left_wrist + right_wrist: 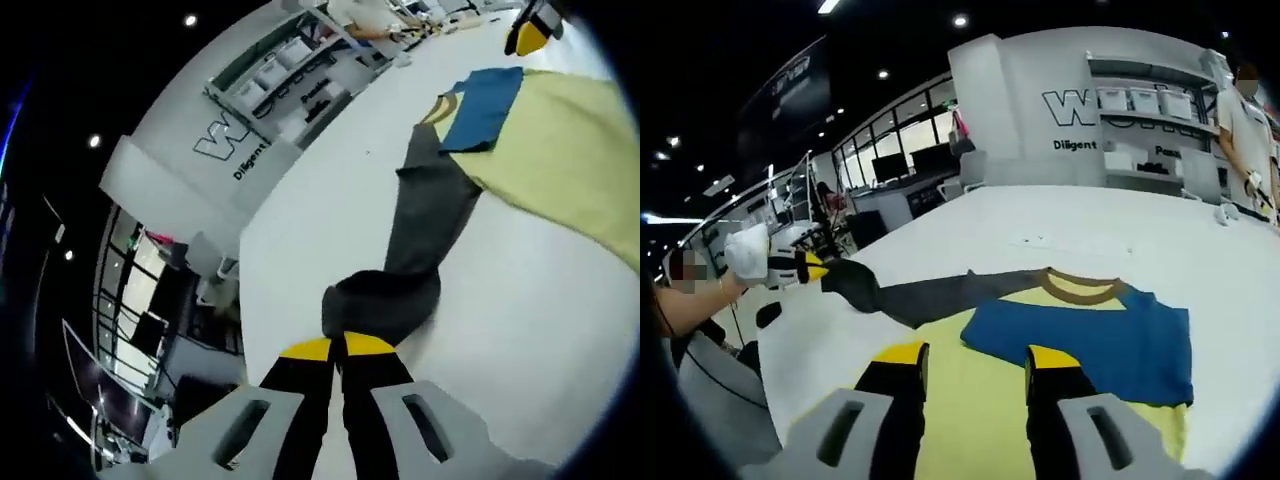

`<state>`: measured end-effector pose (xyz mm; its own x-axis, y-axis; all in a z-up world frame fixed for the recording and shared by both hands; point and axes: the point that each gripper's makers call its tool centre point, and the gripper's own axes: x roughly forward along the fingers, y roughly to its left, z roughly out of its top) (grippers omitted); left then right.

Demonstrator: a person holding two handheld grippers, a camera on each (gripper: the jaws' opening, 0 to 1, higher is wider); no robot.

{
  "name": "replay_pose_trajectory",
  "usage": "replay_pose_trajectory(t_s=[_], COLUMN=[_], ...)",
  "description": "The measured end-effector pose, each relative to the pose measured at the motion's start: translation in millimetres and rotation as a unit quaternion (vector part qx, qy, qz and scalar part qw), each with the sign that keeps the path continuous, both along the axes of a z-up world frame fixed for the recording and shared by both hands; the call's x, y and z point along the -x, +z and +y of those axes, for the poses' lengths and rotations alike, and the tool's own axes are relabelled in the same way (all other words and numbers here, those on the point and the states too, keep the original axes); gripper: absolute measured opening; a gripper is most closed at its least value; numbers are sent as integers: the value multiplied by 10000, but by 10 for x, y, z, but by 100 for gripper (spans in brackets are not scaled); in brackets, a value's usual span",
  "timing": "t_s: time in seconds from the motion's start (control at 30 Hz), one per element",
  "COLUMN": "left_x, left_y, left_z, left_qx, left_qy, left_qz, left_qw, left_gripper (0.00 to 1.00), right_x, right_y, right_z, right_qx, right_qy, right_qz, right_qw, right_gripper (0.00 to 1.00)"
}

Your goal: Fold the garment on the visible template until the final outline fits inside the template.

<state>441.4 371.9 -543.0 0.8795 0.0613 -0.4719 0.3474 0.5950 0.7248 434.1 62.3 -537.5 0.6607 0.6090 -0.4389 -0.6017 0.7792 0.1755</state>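
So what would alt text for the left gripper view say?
The left gripper, shut on the grey sleeve of a yellow and blue shirt, pulls it across a white table. The right gripper's yellow tip is beyond the shirt.

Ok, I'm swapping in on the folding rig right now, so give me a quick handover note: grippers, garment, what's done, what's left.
Left gripper: shut on the grey sleeve, pulled out long across the white table.
Right gripper: open, over the yellow shirt body, holding nothing.
Garment: lies flat, with a blue panel across the chest below the brown collar.
Done: sleeve gripped and drawn out.
Left: probably fold the sleeve in over the body, then the remaining folds. I can't make out the template.
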Motion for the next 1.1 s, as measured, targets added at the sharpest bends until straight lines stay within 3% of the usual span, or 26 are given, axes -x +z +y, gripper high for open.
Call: replay_pose_trajectory(t_s=[0.17, 0.27, 0.43, 0.6, 0.67, 0.77, 0.8, 0.87, 1.1], left_x=[11, 27, 105, 195, 241, 248, 294, 338, 460], left_y=[34, 37, 20, -29, -43, -42, -38, -76, -143], left_z=[-198, -312, -555, -799, -862, -879, -974, -1026, -1120], left_qx=[-461, -768, -880, -1245, -1259, -1267, -1327, -1330, -1380], left_qy=[-567, -862, -1254, -1801, -1879, -1913, -2124, -2267, -2591], left_qz=[-13, -29, 1, 11, 30, 31, 21, 75, 193], left_qw=[9973, 9933, 9882, 9757, 9741, 9733, 9681, 9648, 9557], left_gripper=[6, 6, 6, 6, 6, 6, 6, 6, 6], right_x=[43, 88, 194, 307, 347, 358, 413, 427, 441], right_y=[14, 17, 4, -3, -27, -35, -80, -110, -89], right_z=[321, 536, 810, 1049, 1147, 1165, 1299, 1374, 1506], right_qx=[158, 379, 603, 774, 876, 899, 1057, 1214, 1518], right_qy=[652, 1133, 1735, 2236, 2397, 2441, 2715, 2877, 3192], right_qz=[-117, -304, -562, -833, -910, -918, -1042, -1148, -1543], right_qw=[9977, 9924, 9814, 9680, 9626, 9612, 9509, 9430, 9226], right_gripper=[35, 36, 34, 32, 32, 33, 33, 33, 34])
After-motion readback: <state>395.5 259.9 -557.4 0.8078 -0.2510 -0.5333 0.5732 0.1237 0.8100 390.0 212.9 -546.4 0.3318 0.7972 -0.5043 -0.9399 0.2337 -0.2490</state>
